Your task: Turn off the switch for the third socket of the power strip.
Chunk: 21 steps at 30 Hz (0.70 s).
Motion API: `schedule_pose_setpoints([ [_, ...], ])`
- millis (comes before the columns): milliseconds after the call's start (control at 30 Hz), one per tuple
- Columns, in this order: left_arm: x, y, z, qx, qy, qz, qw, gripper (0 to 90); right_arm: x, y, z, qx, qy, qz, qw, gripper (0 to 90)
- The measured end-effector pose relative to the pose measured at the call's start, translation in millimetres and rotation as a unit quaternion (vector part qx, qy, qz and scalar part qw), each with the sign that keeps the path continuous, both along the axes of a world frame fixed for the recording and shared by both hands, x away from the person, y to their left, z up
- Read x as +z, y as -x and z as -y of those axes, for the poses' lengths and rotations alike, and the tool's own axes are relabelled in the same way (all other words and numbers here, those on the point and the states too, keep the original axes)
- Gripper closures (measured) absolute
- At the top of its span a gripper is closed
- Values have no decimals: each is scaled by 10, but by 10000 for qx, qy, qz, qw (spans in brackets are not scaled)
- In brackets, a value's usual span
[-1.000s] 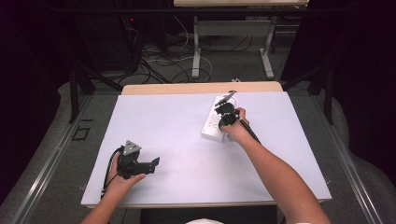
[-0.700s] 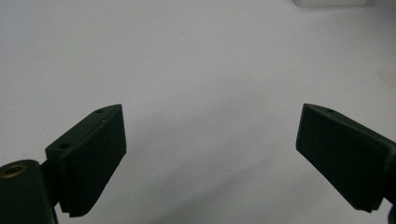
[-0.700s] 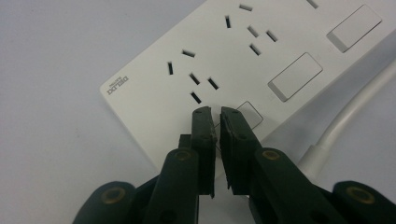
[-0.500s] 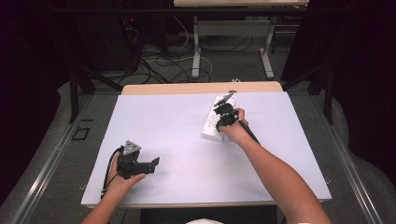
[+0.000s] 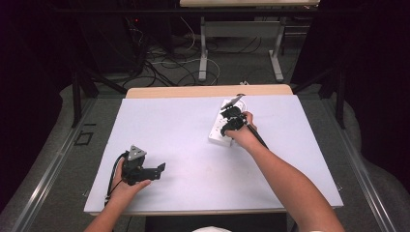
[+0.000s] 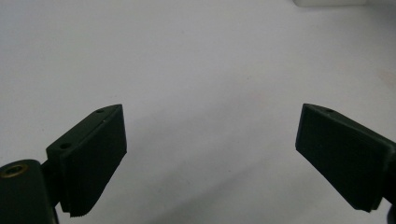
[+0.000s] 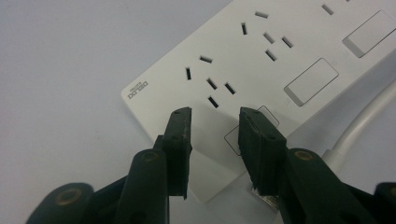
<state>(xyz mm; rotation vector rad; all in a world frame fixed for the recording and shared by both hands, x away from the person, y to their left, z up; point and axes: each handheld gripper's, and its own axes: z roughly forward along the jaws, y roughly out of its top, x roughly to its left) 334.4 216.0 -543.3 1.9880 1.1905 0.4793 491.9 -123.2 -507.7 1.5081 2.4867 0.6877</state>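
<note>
White power strip (image 7: 280,60) lies on white table (image 5: 193,130), far right part, cord (image 7: 364,126) leaving its side. Small grey print at strip's corner, mirrored, reads roughly "DELIXI"; not sure. Right gripper (image 7: 215,122) over strip's near end, jaws narrowly parted, nothing between, tips above rocker switch (image 7: 250,128). Left gripper (image 6: 210,154) near front left of table, jaws spread wide over bare surface.
</note>
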Motion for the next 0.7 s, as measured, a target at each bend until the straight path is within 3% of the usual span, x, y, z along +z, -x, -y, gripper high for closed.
schedule_pose_setpoints([
  [167,2,-1,-5,-16,-21,-11,10000,86,40,13,-28,-40,20,-80,10000,592],
  [267,5,-2,-6,-26,-9,-47,10000,86,26,24,-45,1,-76,79,9999,571],
  [367,1,-4,-5,-15,1,-38,10000,86,54,41,-60,43,96,32,9999,547],
  [433,-2,-4,-3,-2,7,-20,10000,86,38,46,-69,94,-27,129,9999,534],
  [533,0,-5,-5,-14,0,-35,10000,86,61,65,-84,126,89,63,9999,518],
  [700,1,-4,-4,-21,-4,-44,10000,86,56,93,-110,181,16,309,9994,466],
])
